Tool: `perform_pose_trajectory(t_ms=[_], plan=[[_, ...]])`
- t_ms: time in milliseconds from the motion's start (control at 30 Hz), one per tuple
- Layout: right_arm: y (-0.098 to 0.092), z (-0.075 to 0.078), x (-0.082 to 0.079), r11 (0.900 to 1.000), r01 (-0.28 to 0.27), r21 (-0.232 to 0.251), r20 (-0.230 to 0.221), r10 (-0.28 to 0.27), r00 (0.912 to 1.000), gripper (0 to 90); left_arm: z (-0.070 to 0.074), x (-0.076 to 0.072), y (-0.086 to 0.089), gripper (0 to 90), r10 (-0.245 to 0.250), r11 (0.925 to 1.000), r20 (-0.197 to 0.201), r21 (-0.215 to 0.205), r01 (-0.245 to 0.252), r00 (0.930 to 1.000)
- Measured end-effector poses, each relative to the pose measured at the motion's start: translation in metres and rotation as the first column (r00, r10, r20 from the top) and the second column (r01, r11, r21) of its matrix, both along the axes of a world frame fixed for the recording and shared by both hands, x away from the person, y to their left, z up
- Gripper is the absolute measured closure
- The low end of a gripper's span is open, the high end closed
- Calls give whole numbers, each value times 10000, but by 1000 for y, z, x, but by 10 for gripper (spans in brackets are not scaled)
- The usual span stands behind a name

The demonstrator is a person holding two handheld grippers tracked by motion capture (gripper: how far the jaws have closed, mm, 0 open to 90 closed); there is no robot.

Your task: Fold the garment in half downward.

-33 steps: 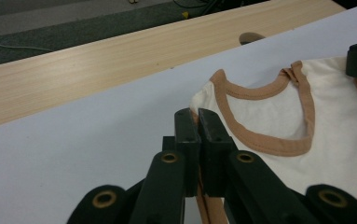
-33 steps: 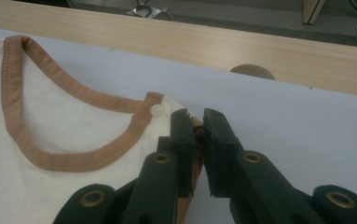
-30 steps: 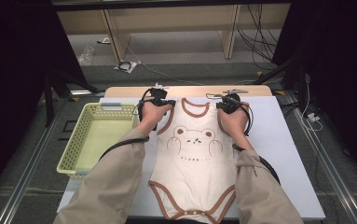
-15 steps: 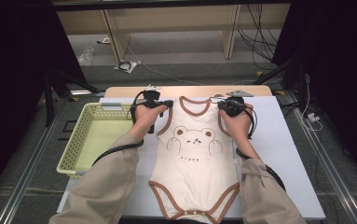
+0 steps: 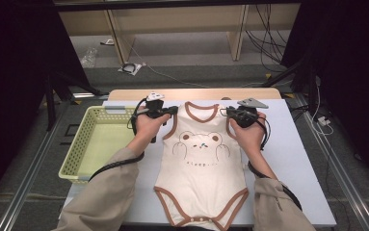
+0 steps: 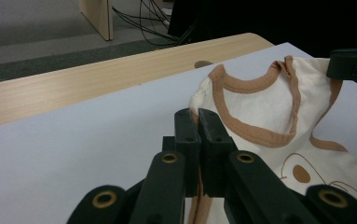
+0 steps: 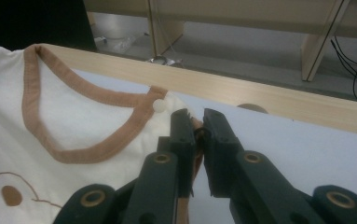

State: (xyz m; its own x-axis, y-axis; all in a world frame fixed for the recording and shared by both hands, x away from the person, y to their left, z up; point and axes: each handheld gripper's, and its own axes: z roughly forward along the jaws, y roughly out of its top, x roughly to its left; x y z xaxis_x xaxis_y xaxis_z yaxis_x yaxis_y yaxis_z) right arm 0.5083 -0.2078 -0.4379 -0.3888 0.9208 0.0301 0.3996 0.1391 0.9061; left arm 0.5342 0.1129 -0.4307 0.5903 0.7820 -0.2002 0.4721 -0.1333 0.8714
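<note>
A cream baby bodysuit with brown trim and a bear print lies flat on the white table, neck toward the far edge. My left gripper is shut on its left shoulder; the jaws pinch the brown-edged cloth. My right gripper is shut on the right shoulder strap, and trim shows between the jaws beside a white snap. The neckline sags slightly between the two grips.
A yellow-green plastic basket stands at the left of the table top. A wooden strip runs along the far edge. Behind it, cables and wooden furniture legs stand on the floor.
Both hands have moved toward the far edge of the table and drawn the bodysuit's shoulders along, so the garment lies stretched out longer. Both grips are unchanged.
</note>
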Motion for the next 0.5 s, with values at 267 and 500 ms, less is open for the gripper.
perform_pose_trajectory(t_ms=[267, 500], plan=[[1, 6, -14, 9997, -254, 57, 276, 252, 9993, 836, 2, -10, 4, 867, -89, 9999, 106, -66, 90, 9999], [-2, 4, -22, 9995, -315, -96, 279, 318, 9991, 836, -2, -15, 10, 868, -239, 9989, 119, -396, 244, 9996]])
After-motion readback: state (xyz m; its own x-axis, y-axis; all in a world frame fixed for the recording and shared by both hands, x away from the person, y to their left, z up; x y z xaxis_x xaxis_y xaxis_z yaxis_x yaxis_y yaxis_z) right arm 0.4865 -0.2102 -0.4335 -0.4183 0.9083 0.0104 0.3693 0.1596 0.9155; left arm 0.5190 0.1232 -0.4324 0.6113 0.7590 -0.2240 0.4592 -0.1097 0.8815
